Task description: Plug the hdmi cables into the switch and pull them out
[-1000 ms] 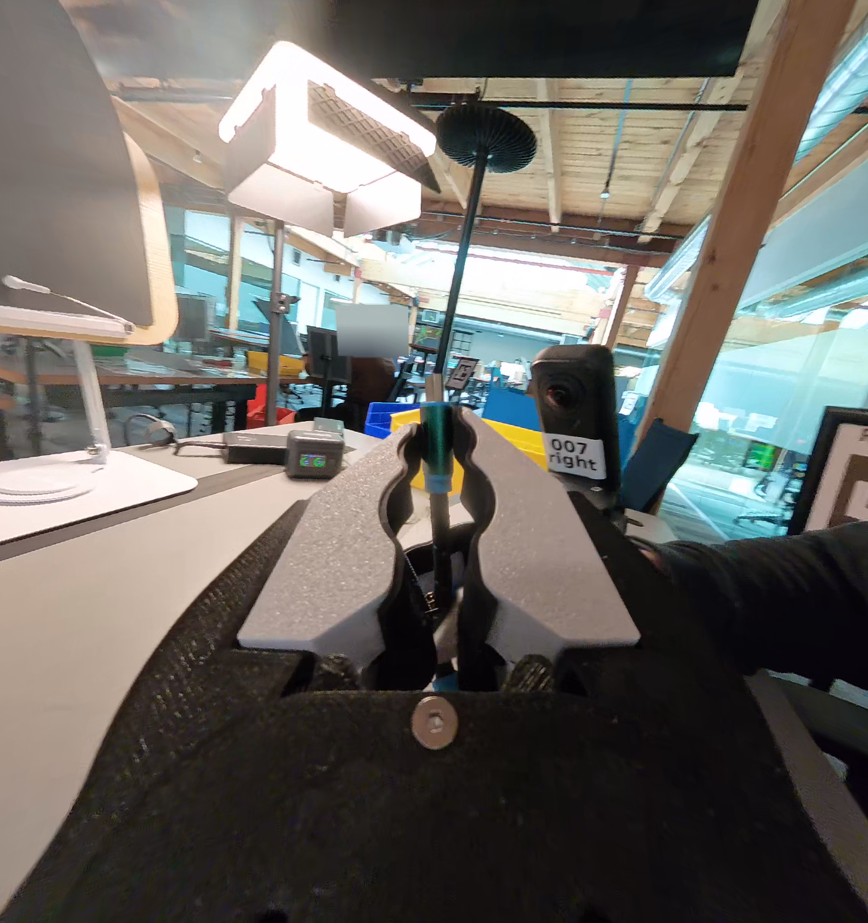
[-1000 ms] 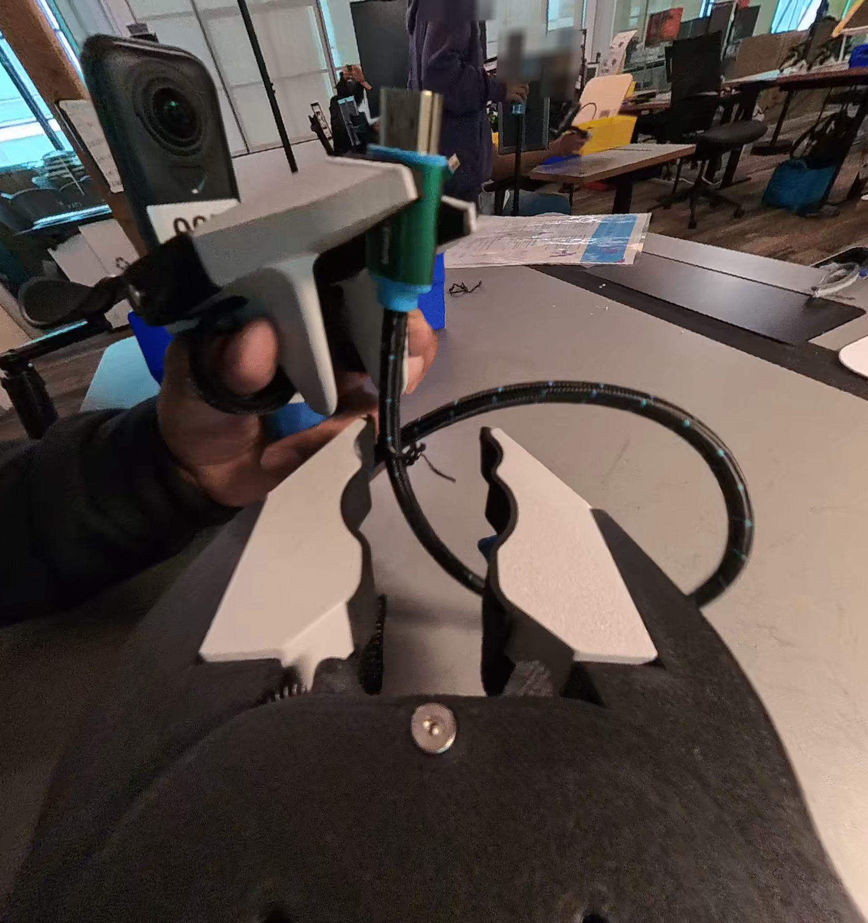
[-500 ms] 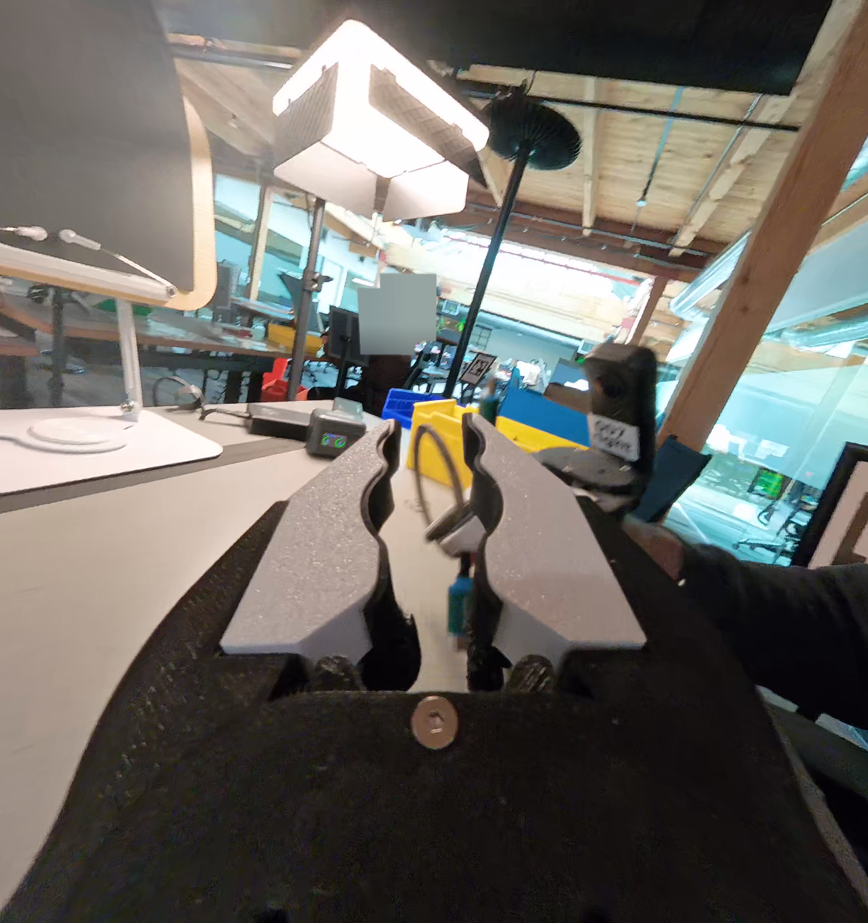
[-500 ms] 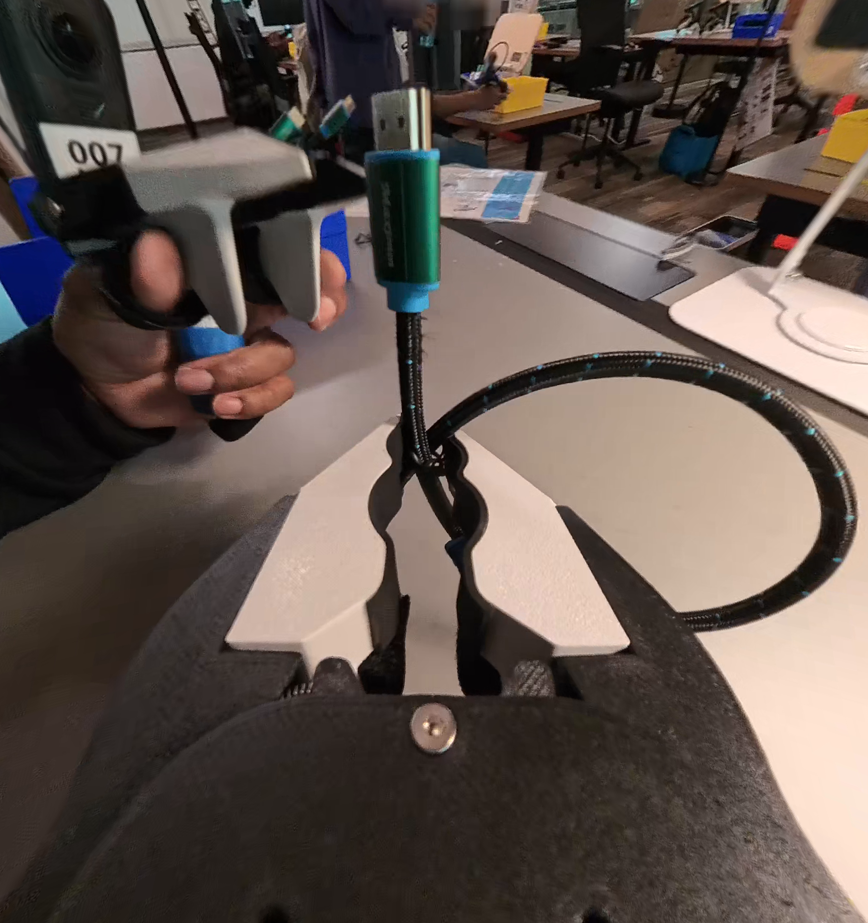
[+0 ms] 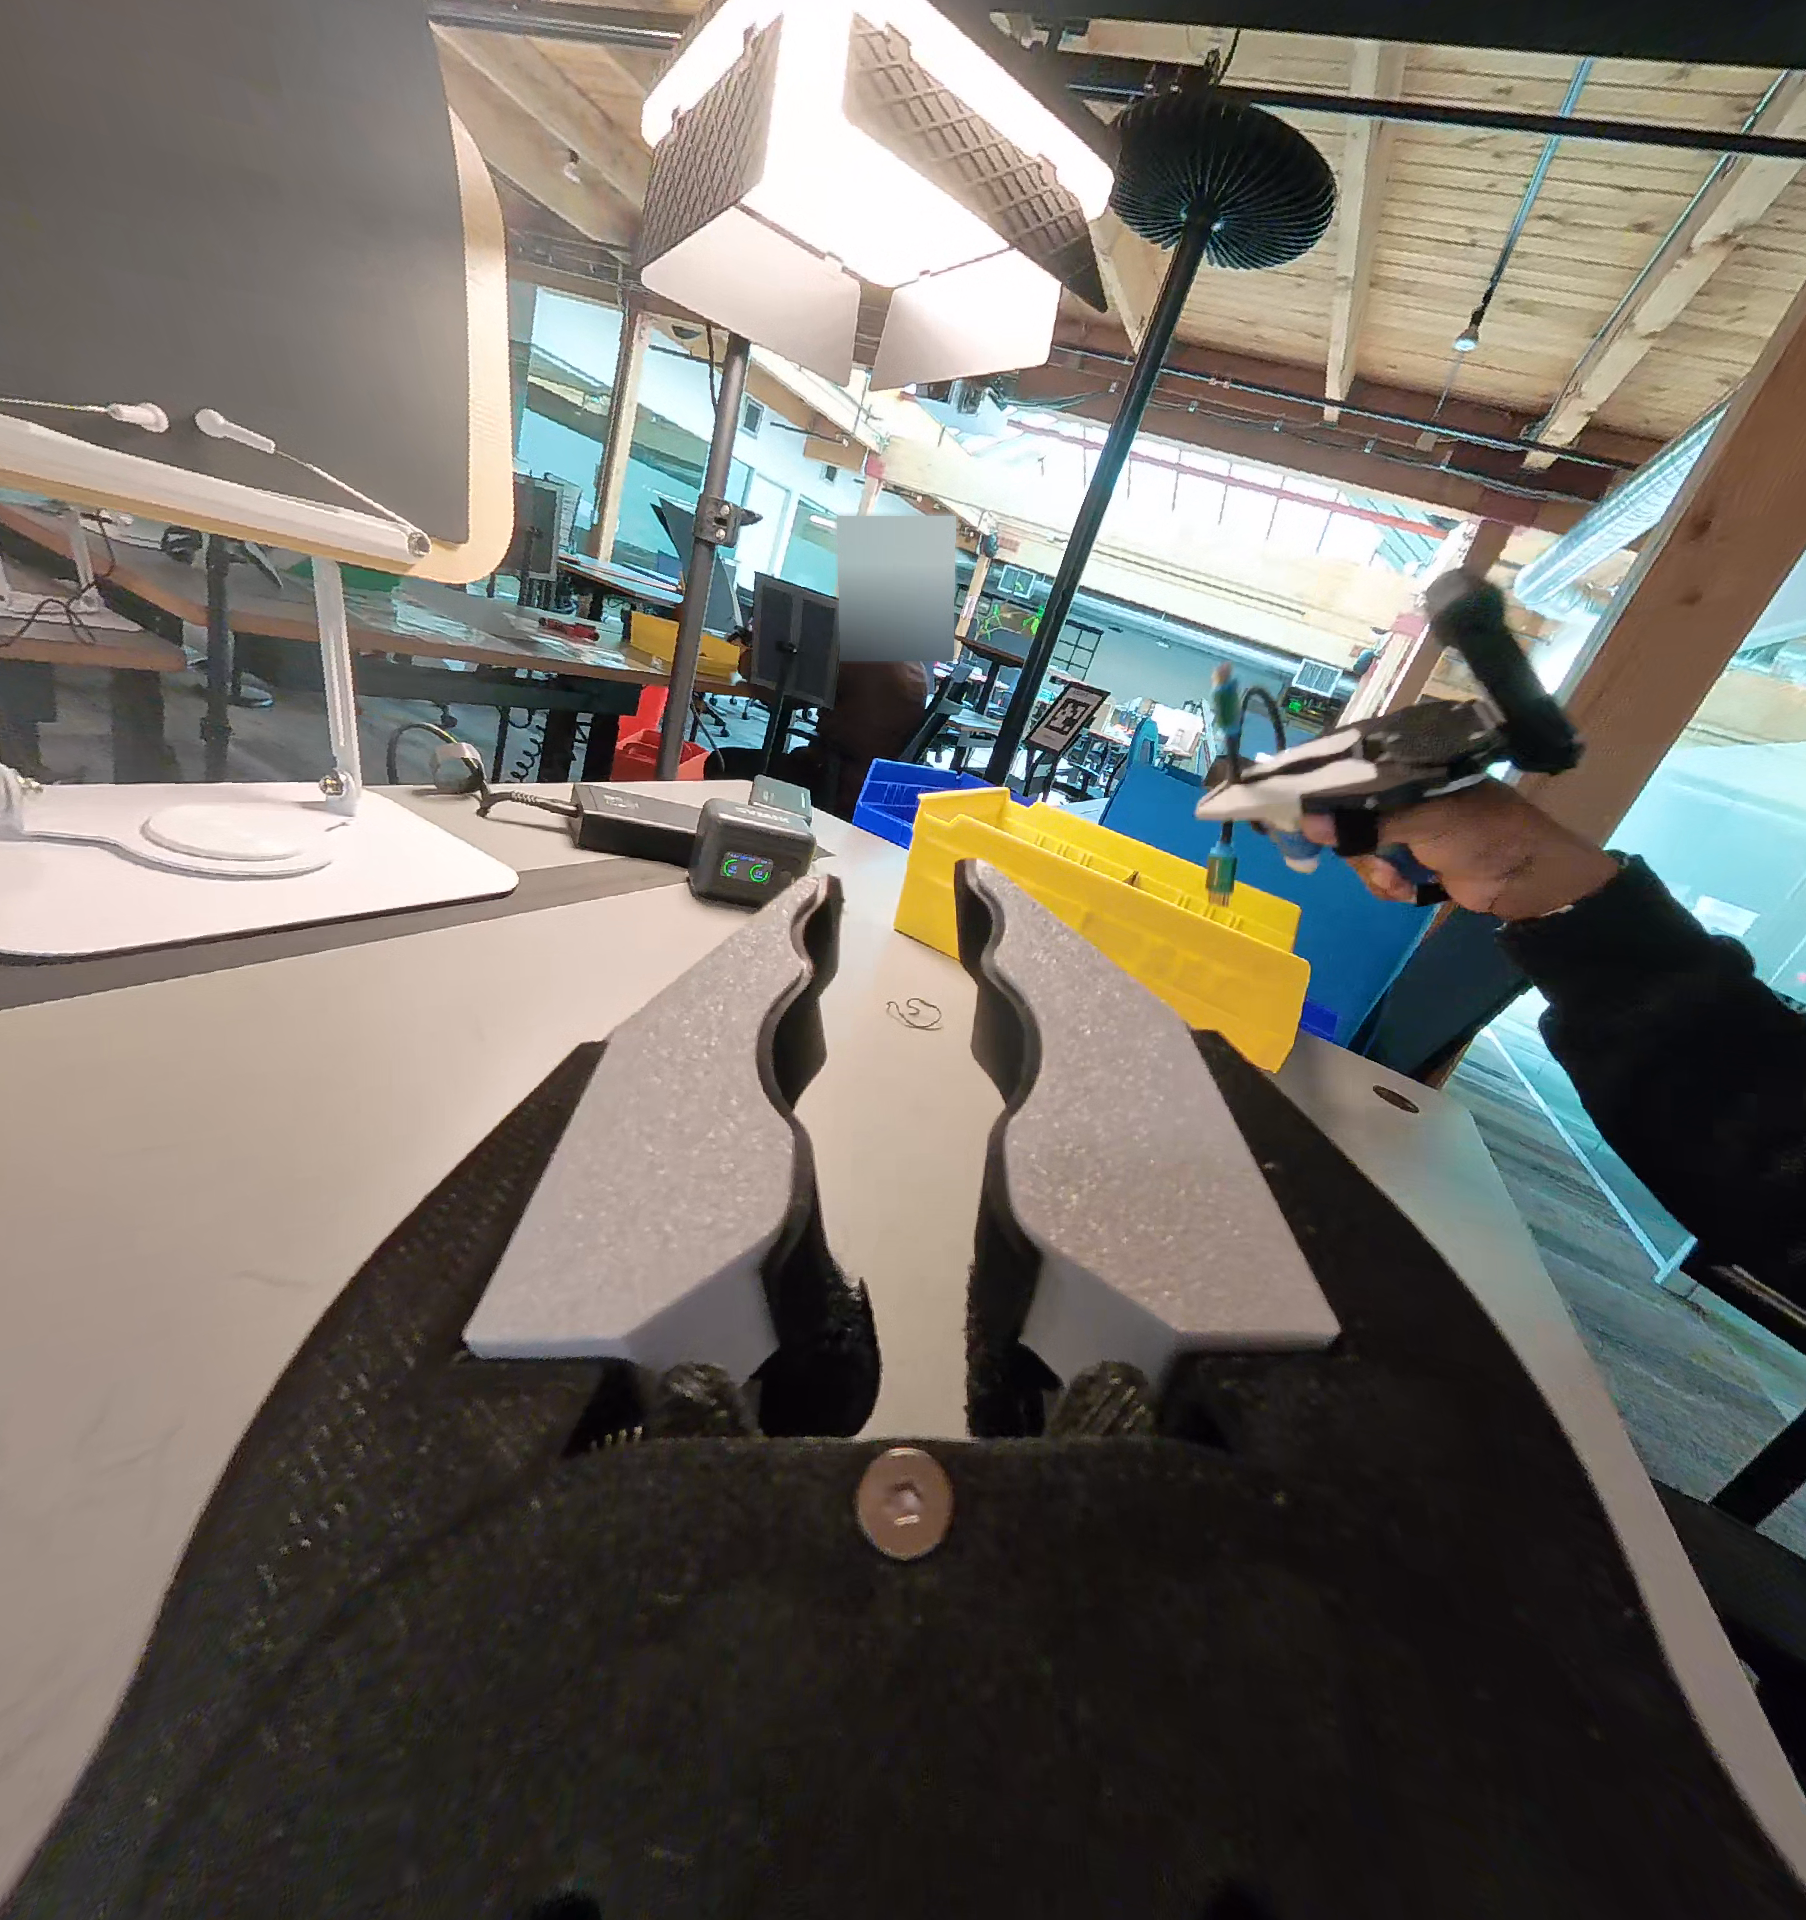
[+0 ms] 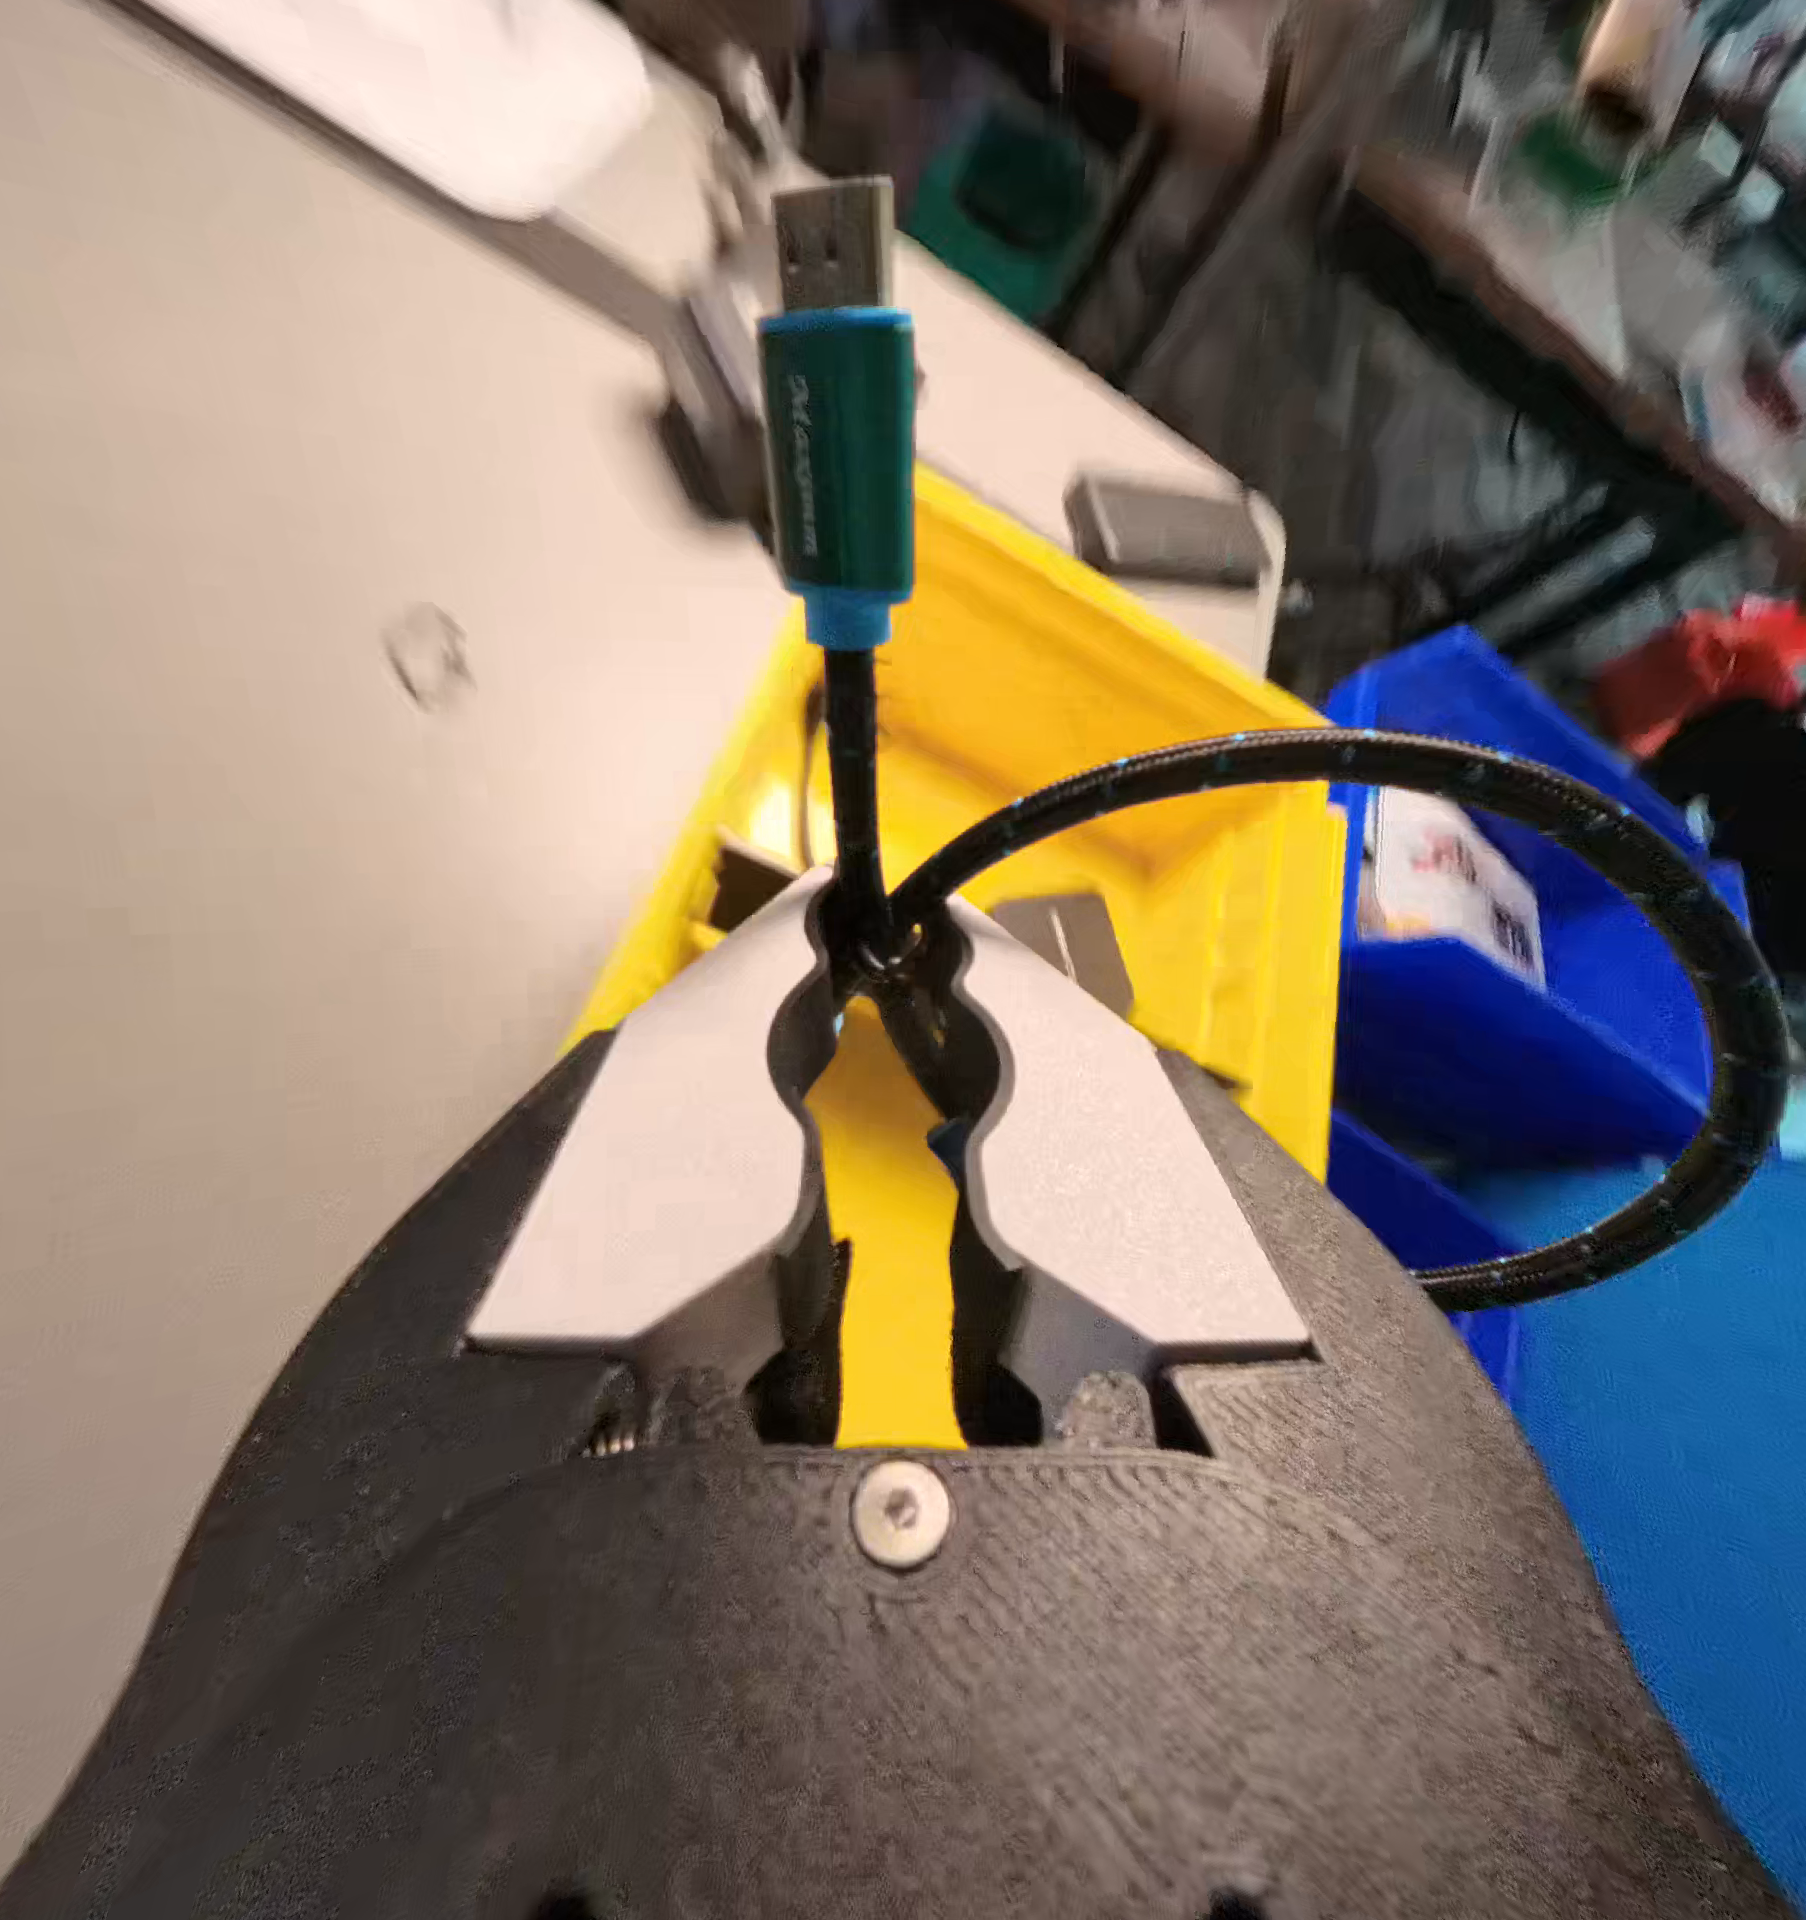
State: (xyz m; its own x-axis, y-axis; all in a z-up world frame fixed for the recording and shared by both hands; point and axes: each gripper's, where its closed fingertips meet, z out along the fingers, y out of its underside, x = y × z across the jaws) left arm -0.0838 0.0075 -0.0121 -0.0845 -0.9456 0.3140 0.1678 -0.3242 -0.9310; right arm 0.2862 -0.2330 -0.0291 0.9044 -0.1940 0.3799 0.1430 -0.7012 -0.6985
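My right gripper (image 6: 878, 925) is shut on a black braided HDMI cable (image 6: 1709, 987), pinching two strands where they cross at its fingertips. The cable's green plug (image 6: 842, 457) stands up above the fingertips, and the cable loops out to the right. In the left wrist view the right gripper (image 5: 1226, 805) is far right, above the yellow bin (image 5: 1107, 914), with a second green plug (image 5: 1221, 868) hanging below it. My left gripper (image 5: 894, 899) is open and empty over the grey table (image 5: 255, 1143).
A small dark box with green lights (image 5: 753, 857) and a flat black box (image 5: 629, 821) sit at the table's far edge. A blue bin (image 5: 909, 790) stands behind the yellow one. A white stand base (image 5: 224, 842) is at far left. A thin wire scrap (image 5: 914, 1013) lies ahead. Left tips to right tips: about 45 centimeters.
My left gripper opened and let go of the green plug. My right gripper shut on the cable below the plug and carried it right, over the yellow bin.
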